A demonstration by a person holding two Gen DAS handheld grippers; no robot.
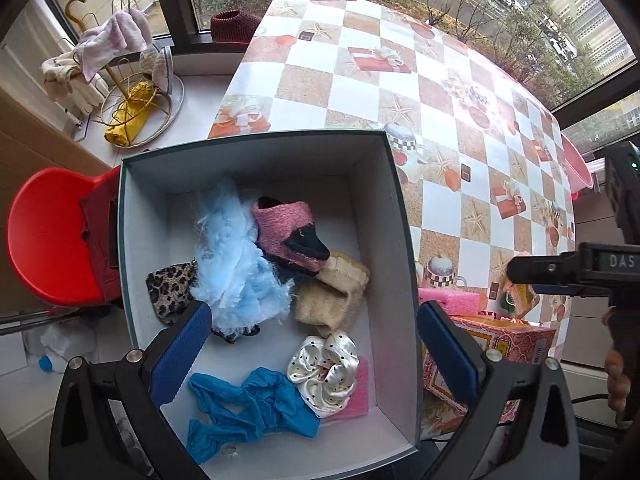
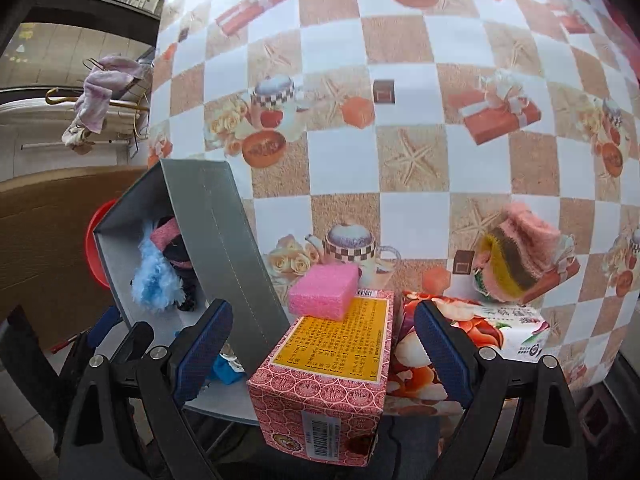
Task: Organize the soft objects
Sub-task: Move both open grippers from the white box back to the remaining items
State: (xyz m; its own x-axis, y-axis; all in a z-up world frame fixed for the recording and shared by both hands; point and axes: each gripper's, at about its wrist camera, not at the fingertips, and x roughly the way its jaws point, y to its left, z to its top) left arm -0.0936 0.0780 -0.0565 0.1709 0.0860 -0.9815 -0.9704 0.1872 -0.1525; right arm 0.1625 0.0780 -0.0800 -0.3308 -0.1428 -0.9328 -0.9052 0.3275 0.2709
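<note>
**Both grippers empty, soft things split between box and tabletop**

The left gripper (image 1: pixel 314 346) hangs over the open grey box (image 1: pixel 256 152), its jaws spread wide with nothing between the pads. Below them, on the box floor, lie a fluffy light-blue piece (image 1: pixel 236 268), a pink fuzzy sock with a black toe (image 1: pixel 288 232), a leopard-print cloth (image 1: pixel 170 286), a beige knit piece (image 1: pixel 332 292), a white polka-dot scrunchie (image 1: pixel 326 368) and a crumpled blue fabric (image 1: pixel 248 408). The scrunchie rests on a flat pink sponge sheet (image 1: pixel 356 396) in the box's near right corner. The blue fabric and the scrunchie sit lowest in the view, between the two blue pads but well beneath them.

The right gripper (image 2: pixel 324 344) is over the near edge of the checkered tabletop (image 2: pixel 400 80), jaws likewise apart and holding nothing. Framed between its pads stands a pink patterned carton (image 2: pixel 320 392), and a pink sponge block (image 2: pixel 324 290) rests on the carton's far end, ahead of the jaws. Beside the carton lies a floral tissue pack (image 2: pixel 492 328), just under the right-hand pad. Beyond that pack sits a pink, yellow and brown fuzzy sock bundle (image 2: pixel 516 252), outside the jaws' span.
</note>
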